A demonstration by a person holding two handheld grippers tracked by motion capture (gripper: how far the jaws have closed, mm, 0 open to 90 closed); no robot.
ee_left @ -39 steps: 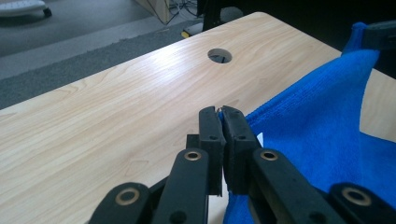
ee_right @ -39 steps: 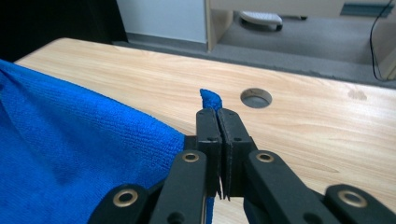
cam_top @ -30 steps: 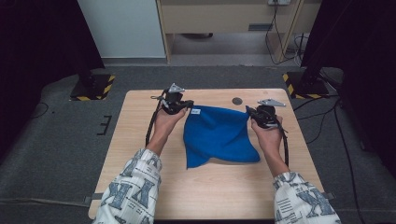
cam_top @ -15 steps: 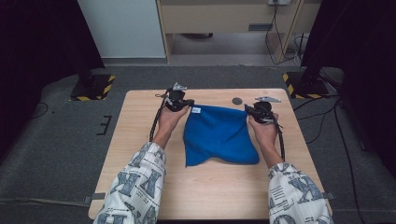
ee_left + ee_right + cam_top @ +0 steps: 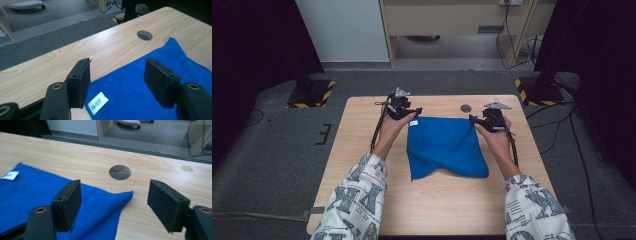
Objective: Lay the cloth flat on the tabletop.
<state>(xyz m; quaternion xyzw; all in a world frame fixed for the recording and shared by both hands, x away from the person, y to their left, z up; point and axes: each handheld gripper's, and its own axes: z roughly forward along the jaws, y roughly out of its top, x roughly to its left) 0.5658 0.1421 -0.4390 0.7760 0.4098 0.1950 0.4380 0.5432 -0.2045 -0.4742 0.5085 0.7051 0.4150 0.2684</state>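
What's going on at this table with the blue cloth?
A person holds a two-jaw gripper in each hand over a blue cloth lying on a wooden table. The left gripper sits at the cloth's far left corner, by its small white label. The right gripper is at the far right corner. Both pairs of jaws have just been opening and now stand apart with nothing clamped, the cloth resting flat beneath them.

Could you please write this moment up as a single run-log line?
left gripper: jaws just opened, over cloth corner | right gripper: jaws just opened, released | blue cloth: lying on table, near edge rumpled
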